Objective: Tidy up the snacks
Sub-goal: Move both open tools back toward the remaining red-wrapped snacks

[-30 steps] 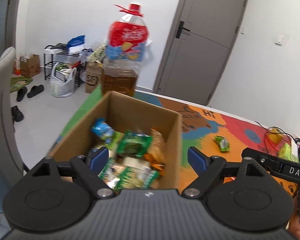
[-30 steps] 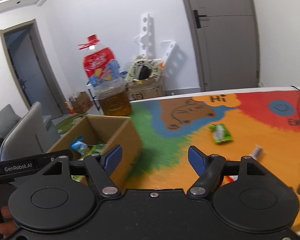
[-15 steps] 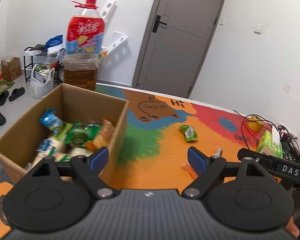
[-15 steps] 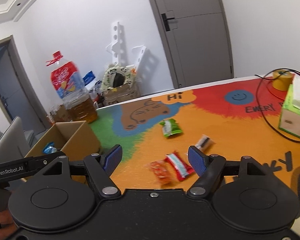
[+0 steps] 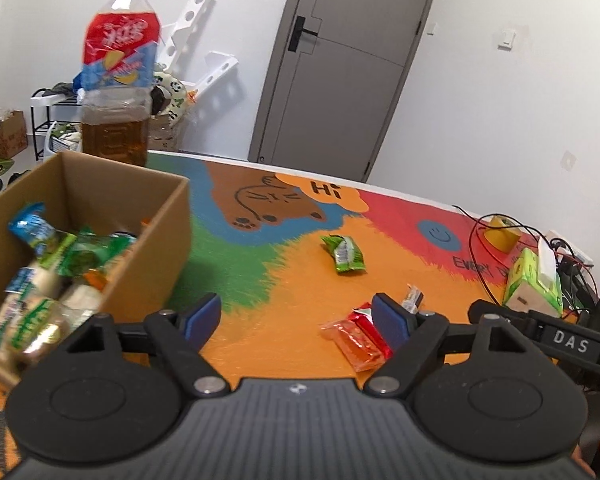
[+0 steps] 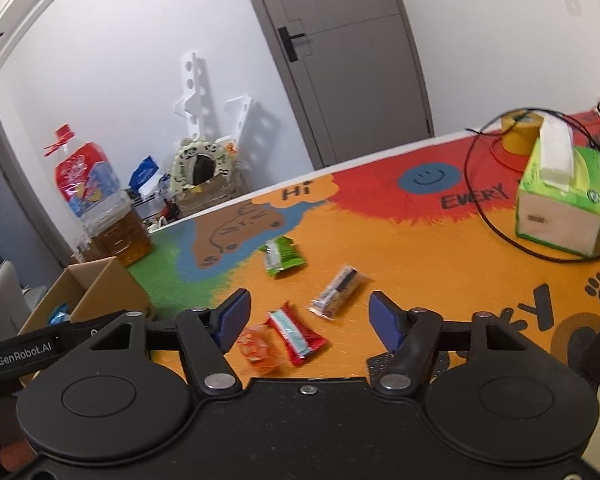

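Swung away from the part-filled cardboard box (image 5: 100,216) toward four loose snack packets (image 6: 288,332) on the mat (image 6: 420,264), left gripper (image 5: 296,318) and right gripper (image 6: 308,318) both spread empty; next pick probably the red packet.

right gripper (image 6: 309,316) agape, empty | red packet (image 6: 296,334) between fingers | orange packet (image 6: 256,346) beside it

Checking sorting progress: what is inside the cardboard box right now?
The cardboard box holds a loose pile of wrapped snacks: green, blue and pale packets, with something orange among them. The pile hides the box floor and any lower layers, so no exact count is possible.
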### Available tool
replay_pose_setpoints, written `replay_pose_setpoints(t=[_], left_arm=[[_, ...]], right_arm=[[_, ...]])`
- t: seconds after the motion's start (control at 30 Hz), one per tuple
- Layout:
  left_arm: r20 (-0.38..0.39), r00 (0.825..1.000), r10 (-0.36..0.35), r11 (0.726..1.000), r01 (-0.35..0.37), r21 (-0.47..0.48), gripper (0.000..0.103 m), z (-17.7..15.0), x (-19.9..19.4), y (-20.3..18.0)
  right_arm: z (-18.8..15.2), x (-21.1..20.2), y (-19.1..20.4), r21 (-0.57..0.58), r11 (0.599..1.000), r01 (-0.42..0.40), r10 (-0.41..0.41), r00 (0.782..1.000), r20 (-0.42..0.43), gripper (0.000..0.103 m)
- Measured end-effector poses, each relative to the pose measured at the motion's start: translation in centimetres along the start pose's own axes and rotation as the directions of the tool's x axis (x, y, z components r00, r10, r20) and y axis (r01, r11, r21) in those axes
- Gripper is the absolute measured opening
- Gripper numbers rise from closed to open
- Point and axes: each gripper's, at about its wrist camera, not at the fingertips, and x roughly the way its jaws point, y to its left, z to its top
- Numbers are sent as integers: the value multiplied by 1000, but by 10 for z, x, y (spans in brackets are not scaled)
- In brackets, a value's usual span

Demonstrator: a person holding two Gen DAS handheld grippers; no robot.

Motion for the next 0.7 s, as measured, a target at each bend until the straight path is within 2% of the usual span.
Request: replay_pose_setpoints(t=[0.17,0.53,0.7], left_arm=[[-24,1000,-4,1000,4,3,72,-4,20,-11],[-89,996,13,1000,-12,12,63,-15,66,-32],[-118,993,13,1000,-10,25,55,-23,81,-41]], right_arm=[[-1,12,-9,24,1000,4,-4,1000,-12,57],[-5,39,-28,67,998,0,2,999,-39,53],[-5,49,-34,78,997,0,4,999,-49,52]])
